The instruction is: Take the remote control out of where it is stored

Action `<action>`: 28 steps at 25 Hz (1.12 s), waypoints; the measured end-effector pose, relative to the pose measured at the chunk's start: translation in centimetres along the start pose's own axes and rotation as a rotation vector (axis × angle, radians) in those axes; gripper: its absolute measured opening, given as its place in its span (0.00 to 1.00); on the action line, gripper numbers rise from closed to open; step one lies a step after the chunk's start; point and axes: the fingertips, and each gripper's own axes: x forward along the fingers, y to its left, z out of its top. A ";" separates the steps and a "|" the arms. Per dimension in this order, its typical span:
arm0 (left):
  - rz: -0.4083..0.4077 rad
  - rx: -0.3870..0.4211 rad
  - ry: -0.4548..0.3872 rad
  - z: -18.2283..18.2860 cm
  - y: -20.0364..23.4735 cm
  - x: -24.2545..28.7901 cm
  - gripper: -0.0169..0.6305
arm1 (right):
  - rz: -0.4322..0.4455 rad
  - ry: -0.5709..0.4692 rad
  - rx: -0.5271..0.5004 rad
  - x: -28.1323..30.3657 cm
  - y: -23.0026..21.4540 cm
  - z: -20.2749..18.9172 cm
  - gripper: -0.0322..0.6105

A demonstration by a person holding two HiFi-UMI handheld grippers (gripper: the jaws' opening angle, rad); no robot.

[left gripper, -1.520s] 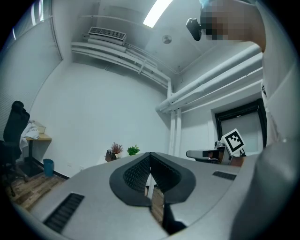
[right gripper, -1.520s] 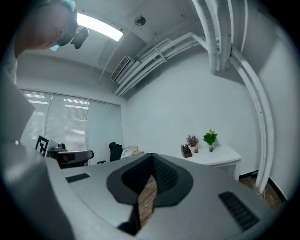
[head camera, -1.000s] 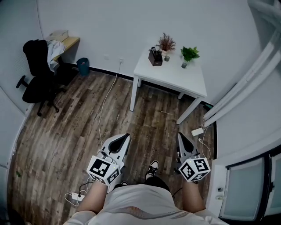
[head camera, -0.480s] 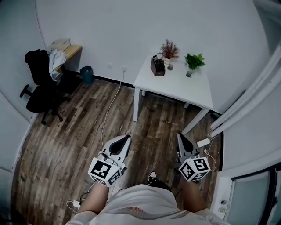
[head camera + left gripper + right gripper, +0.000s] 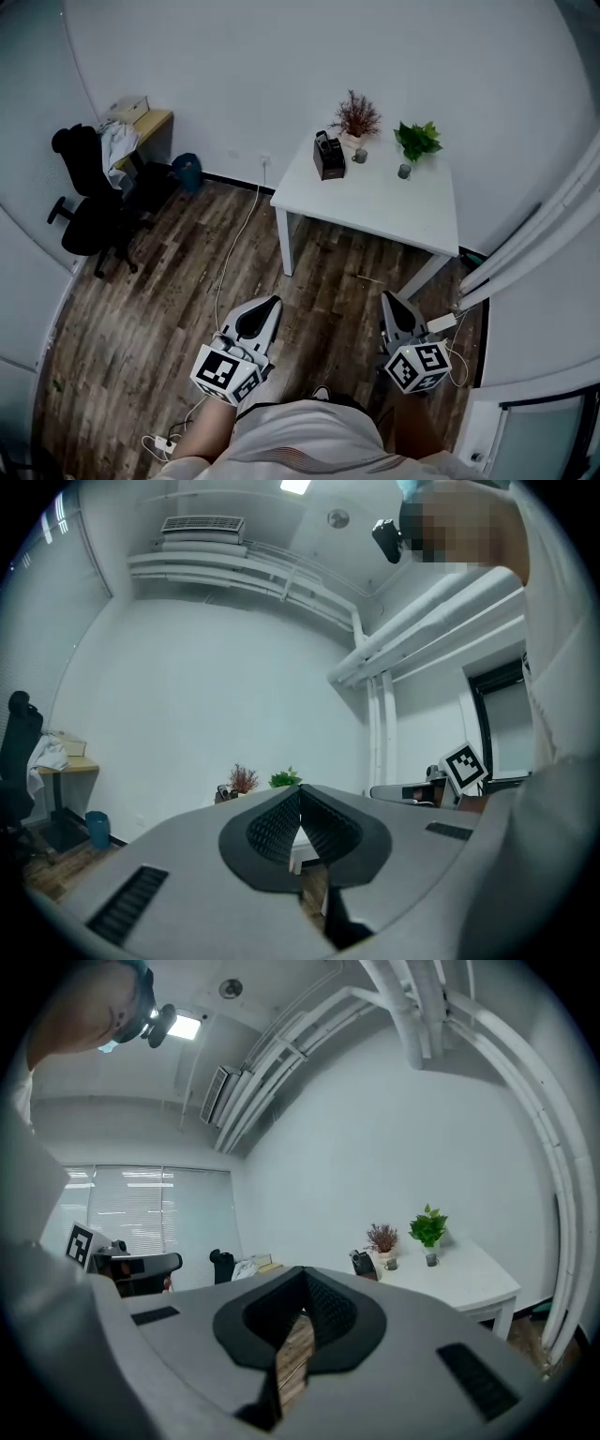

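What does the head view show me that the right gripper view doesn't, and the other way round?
Head view only: the blue bin by the wall, and the right gripper from above, over the floor short of the table.
Right gripper view only: the ceiling light, the overhead pipes, the window blinds, and its own fingers shut with nothing between them.
Both: the white table with the dark holder, the reddish plant and the green plant, plus the black office chair.
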 end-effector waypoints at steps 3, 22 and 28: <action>0.018 -0.007 0.011 -0.5 -0.3 3.3 0.04 | 0.002 0.006 0.007 1.1 -3.5 0.1 0.07; 0.040 -0.013 0.009 -1.5 5.8 15.1 0.04 | -0.028 -0.016 -0.040 9.7 -11.9 2.3 0.07; -0.001 -0.022 0.009 -0.6 11.4 19.3 0.04 | -0.073 -0.011 -0.051 15.6 -12.8 3.4 0.07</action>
